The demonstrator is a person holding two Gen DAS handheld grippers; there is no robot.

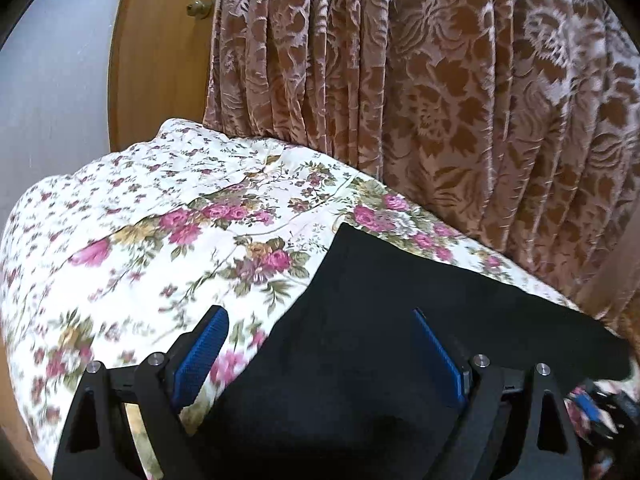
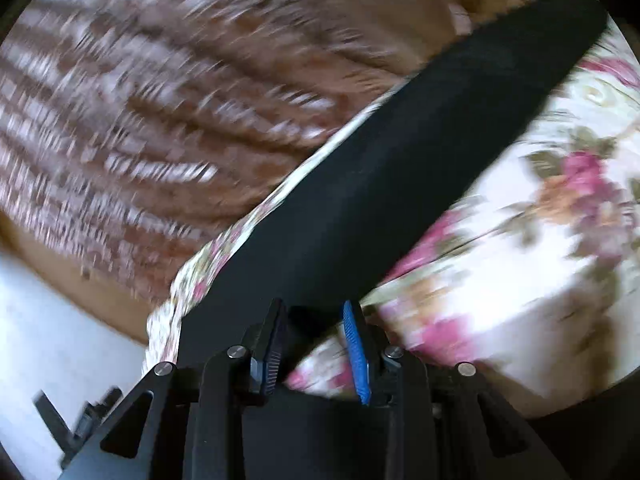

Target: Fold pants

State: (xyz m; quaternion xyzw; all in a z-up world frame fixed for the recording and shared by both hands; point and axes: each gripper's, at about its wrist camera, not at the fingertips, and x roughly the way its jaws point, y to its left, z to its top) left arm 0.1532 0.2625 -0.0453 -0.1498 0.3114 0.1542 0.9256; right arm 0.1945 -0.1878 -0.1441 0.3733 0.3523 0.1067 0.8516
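Black pants (image 1: 400, 312) lie on a floral bedspread (image 1: 152, 216). In the left wrist view my left gripper (image 1: 320, 320) is wide open just above the pants' near left edge, its blue pads (image 1: 200, 352) apart and empty. In the blurred right wrist view the pants (image 2: 392, 168) run as a long dark band from bottom centre to top right. My right gripper (image 2: 316, 320) hovers over their near end with jaws partly open, the cloth passing between and under them; no grip shows.
A brown patterned curtain (image 1: 440, 80) hangs right behind the bed. A wooden door with a knob (image 1: 198, 8) and a pale wall (image 1: 48, 80) stand at the left. The other gripper shows at the left wrist view's lower right (image 1: 600, 404).
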